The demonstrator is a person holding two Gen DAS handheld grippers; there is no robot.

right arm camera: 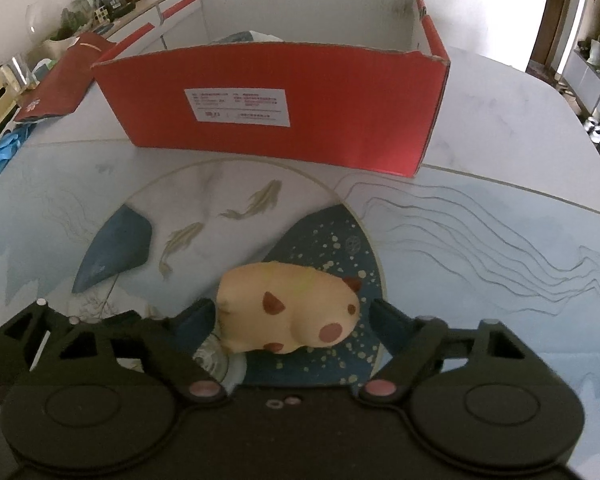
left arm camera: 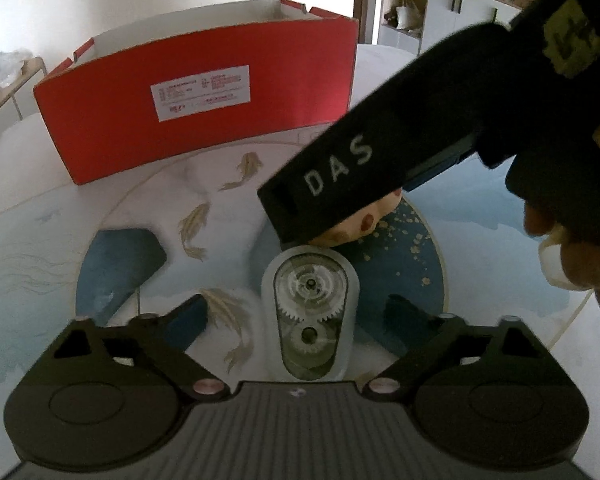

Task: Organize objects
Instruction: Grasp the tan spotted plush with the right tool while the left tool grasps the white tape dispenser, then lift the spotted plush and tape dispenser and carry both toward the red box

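Both my grippers are hanging wide open over the mat (right arm camera: 480, 240): the left (left arm camera: 296, 312) straddling a clear gear case (left arm camera: 310, 316), the right (right arm camera: 292, 312) straddling a spotted toy (right arm camera: 288, 312). Behind them, the red box (right arm camera: 284, 108) is sitting open-topped.

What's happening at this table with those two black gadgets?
A person is tidying up with a handheld gripper in each hand. The right gripper straddles a cream plush toy with brown spots; the left gripper is open around a clear gear tape dispenser. A red shoe box waits open behind them.
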